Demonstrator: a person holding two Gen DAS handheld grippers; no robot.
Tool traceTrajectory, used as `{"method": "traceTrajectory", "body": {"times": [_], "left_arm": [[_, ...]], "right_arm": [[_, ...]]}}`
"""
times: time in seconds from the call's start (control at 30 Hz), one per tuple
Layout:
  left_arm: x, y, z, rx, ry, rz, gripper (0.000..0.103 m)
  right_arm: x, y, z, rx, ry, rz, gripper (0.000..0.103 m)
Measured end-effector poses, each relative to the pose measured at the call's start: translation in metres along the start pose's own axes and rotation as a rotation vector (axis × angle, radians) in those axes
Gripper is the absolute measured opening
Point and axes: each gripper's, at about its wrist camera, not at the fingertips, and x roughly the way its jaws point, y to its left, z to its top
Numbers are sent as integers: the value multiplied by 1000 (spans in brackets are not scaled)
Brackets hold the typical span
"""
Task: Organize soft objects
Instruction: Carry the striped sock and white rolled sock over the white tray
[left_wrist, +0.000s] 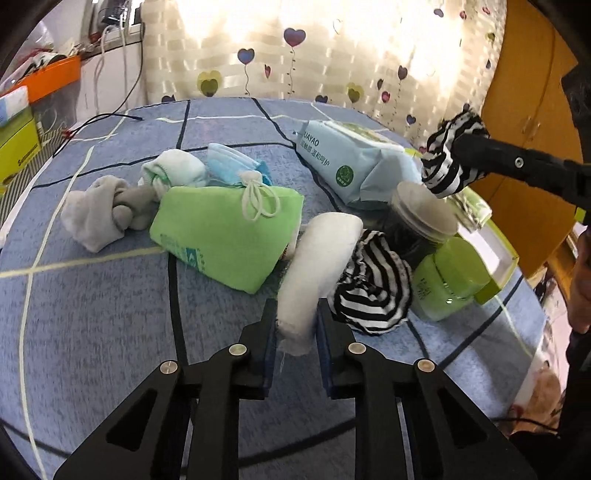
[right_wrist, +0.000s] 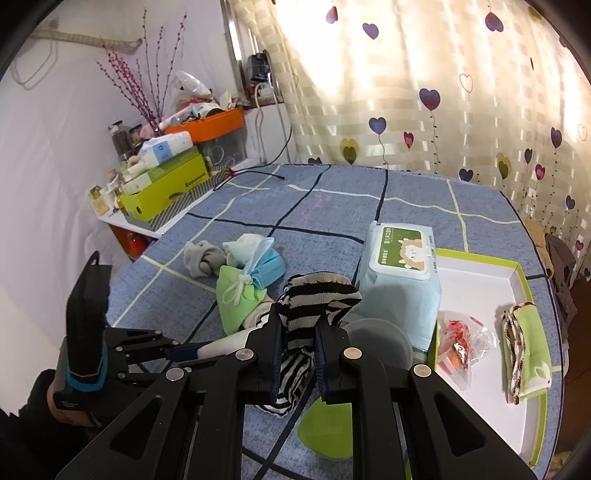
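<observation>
My left gripper (left_wrist: 295, 317) is shut on the near end of a white rolled sock (left_wrist: 317, 266) that lies on the blue cloth. A black-and-white striped sock (left_wrist: 373, 288) lies right of it. My right gripper (right_wrist: 298, 328) is shut on another striped sock (right_wrist: 314, 299) and holds it above the table; it shows in the left wrist view (left_wrist: 448, 155) at upper right. A green drawstring pouch (left_wrist: 225, 236), a blue face mask (left_wrist: 229, 166), a pale sock ball (left_wrist: 177, 171) and a grey sock (left_wrist: 107, 214) lie to the left.
A wet-wipes pack (right_wrist: 399, 273), a grey-lidded jar (left_wrist: 421, 214) and a green jar (left_wrist: 450, 280) stand right of the socks. A green-rimmed white tray (right_wrist: 480, 295) at the right holds a green cloth (right_wrist: 524, 347) and a plastic packet (right_wrist: 461, 343). Boxes crowd the left shelf (right_wrist: 166, 184).
</observation>
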Motion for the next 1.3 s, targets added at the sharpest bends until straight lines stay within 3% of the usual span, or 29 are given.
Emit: {"method": "traceTrajectory", "body": {"times": [0.57, 0.87, 1.3], "left_arm": [[-44, -32, 20, -107, -106, -47, 20], [-54, -69, 39, -68, -141, -83, 20], [-45, -130, 55, 9, -121, -154, 20]], "right_arm": [[-48, -15, -16, 27, -69, -45, 14], [-76, -35, -28, 53, -106, -97, 14], [-114, -75, -49, 123, -140, -176, 14]]}}
